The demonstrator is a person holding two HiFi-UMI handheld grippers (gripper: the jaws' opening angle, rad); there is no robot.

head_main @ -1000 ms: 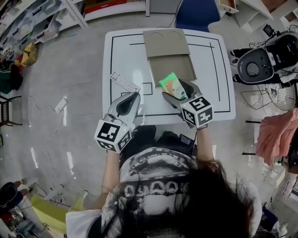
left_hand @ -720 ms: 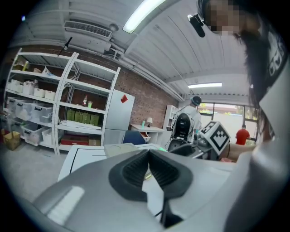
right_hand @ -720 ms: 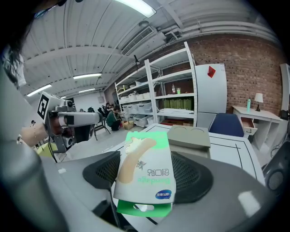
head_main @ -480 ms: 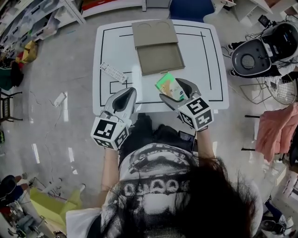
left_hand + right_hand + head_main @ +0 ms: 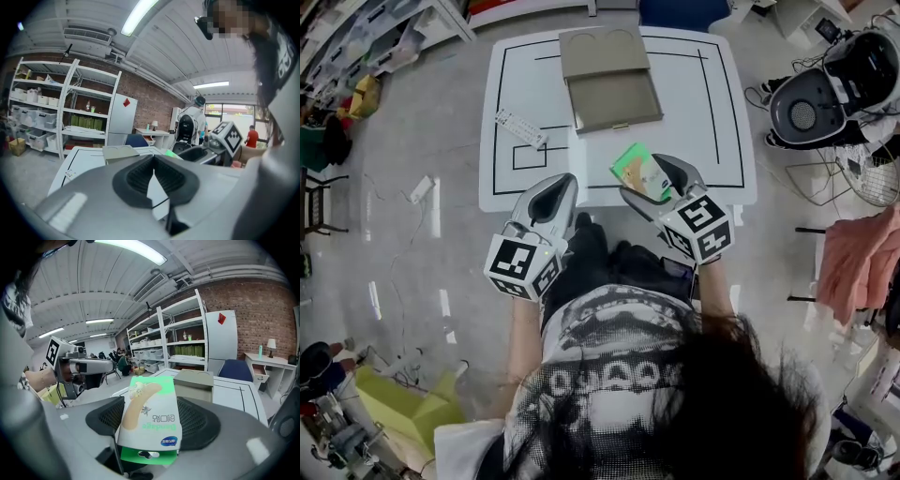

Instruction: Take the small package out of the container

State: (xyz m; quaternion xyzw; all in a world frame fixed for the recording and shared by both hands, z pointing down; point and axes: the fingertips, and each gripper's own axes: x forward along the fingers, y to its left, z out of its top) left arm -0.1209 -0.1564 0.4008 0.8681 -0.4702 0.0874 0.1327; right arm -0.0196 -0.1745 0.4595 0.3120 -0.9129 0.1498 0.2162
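1. Gripping the small package (image 5: 149, 408), the right claw (image 5: 151, 425) was closed on its lower end, which the pads hid.
2. The package hung above the table (image 5: 712, 112) near its front edge, outside the open container (image 5: 619, 125).
3. The left claw (image 5: 153, 177) was closed and empty.

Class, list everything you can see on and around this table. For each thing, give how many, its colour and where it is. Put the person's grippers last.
table: one, white with black lines, in front of the person
box: one, grey-brown, lid folded back, far middle of the table
remote: one, white, on the table's left part
package: one, green and white, outside the box, over the table's near edge
chair: one, blue, beyond the table
cloth: one, pink, far right
left gripper: one, grey, jaws together, empty, near the table's front edge
right gripper: one, grey, shut on the package
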